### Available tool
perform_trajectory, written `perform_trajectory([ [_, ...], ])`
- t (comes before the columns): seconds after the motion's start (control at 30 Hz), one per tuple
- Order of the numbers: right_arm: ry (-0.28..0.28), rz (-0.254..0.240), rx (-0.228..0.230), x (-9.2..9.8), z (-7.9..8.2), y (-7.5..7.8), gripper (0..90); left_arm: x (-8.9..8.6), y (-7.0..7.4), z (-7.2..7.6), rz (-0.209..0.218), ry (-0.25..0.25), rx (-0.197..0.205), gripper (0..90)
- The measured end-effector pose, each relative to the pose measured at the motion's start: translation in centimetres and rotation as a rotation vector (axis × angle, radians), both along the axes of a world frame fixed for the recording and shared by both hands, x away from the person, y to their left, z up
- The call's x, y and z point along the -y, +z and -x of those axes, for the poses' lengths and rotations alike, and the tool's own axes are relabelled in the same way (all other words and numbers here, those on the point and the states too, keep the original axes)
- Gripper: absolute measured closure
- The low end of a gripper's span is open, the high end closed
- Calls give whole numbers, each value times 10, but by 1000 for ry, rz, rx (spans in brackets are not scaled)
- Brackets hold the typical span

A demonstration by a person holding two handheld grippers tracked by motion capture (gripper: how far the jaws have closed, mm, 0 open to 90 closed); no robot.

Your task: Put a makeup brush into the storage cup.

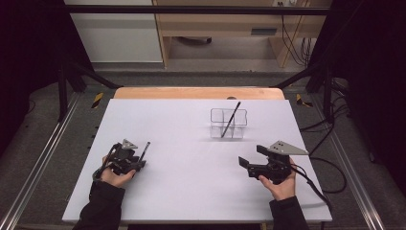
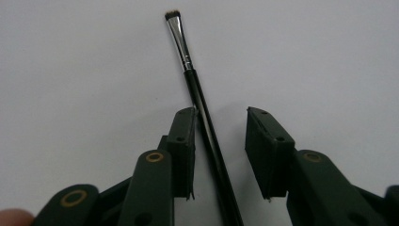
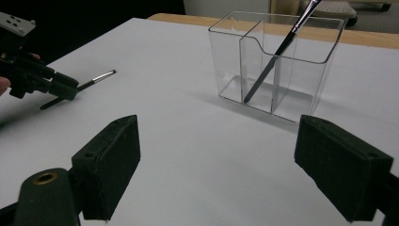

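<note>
A thin black makeup brush with a silver ferrule lies flat on the white table. My left gripper is low over it with the handle between the jaws. The handle lies against one pad, and a clear gap separates it from the other. From above, the brush points away from my left gripper toward the far side. My right gripper rests at the front right, open and holding nothing. A second dark brush leans inside a clear two-compartment holder.
The clear holder stands right of centre toward the far edge, where a wooden strip borders the table. In the right gripper view, the left gripper and its brush are at the far left. Cables trail off the right side.
</note>
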State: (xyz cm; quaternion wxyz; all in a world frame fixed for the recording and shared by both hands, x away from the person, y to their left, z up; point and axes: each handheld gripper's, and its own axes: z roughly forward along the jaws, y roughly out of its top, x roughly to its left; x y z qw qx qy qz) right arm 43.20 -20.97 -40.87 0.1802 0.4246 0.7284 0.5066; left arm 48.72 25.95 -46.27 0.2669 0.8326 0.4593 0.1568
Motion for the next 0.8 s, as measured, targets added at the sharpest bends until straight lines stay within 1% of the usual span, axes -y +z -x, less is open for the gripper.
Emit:
perform_trajectory([
  [0.1,0,0,0,0,0,0,153,0,0,0,0,1,-3,669],
  [0.27,2,4,-4,-1,0,-1,153,0,0,1,1,-3,-11,691],
  [0.37,2,7,-6,-2,-1,-2,152,0,1,1,0,-7,-16,727],
  [0.53,4,8,-9,-2,-1,-2,152,0,1,1,9,-7,-25,784],
  [0.67,6,11,-11,-3,-1,-3,152,0,1,1,10,-11,-28,798],
  [0.8,7,13,-11,-3,-1,-3,148,-1,2,1,21,-27,-34,813],
])
